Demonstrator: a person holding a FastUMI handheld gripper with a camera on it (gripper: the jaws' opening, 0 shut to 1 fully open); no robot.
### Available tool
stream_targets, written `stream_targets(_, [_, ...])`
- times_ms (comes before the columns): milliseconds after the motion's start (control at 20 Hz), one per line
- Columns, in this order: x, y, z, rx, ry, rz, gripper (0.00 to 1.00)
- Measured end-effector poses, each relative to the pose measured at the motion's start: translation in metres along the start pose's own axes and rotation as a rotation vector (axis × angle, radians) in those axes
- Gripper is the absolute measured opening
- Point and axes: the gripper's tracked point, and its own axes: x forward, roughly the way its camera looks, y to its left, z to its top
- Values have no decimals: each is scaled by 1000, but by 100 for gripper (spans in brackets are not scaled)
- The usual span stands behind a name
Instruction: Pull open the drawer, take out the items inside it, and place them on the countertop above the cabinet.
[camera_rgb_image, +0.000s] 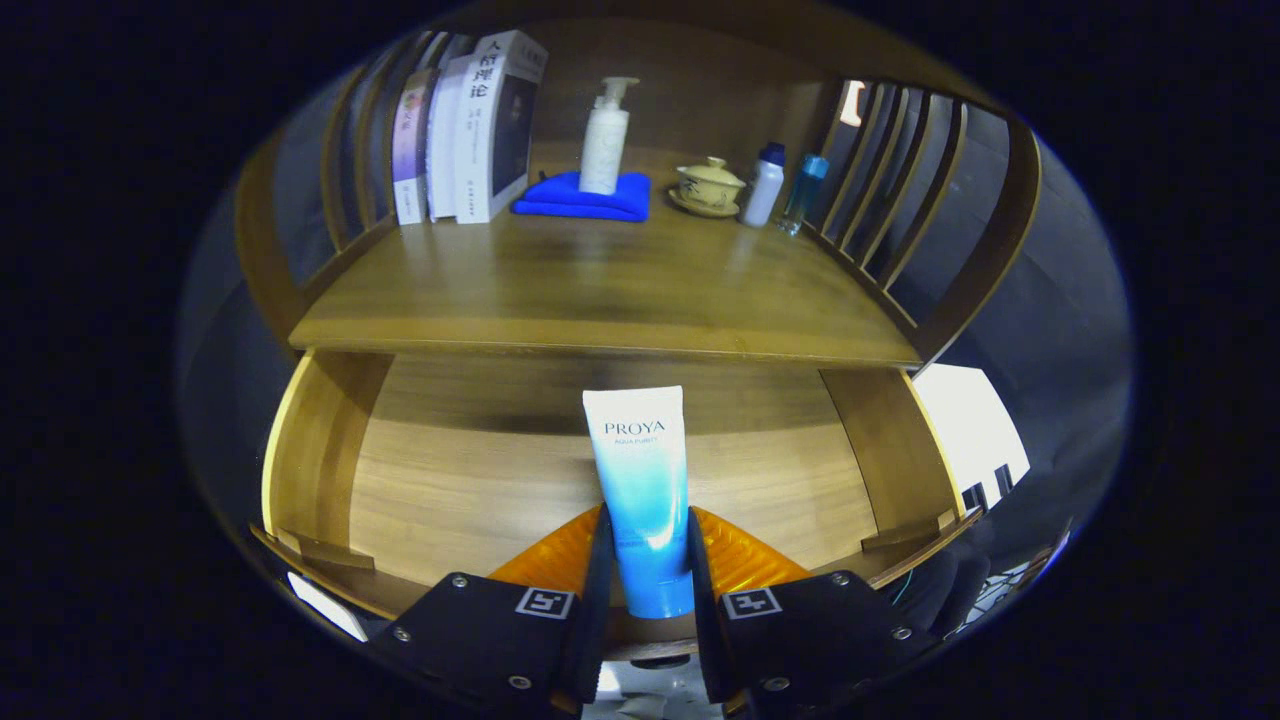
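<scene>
A white-to-blue cosmetic tube stands between my two fingers, its cap end down near my gripper, which is shut on it. Both fingers press its sides. The tube is held over the open wooden drawer, whose light floor shows behind it with nothing else lying on it. Above the drawer stretches the wooden countertop of the cabinet.
At the back of the countertop stand several books, a white pump bottle on a folded blue cloth, a lidded tea cup on a saucer, a white bottle and a blue bottle. Slatted wooden rails border both sides.
</scene>
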Motion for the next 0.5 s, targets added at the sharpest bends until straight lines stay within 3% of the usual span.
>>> stream_targets(500, [-28, 19, 79, -38, -204, 12, 39])
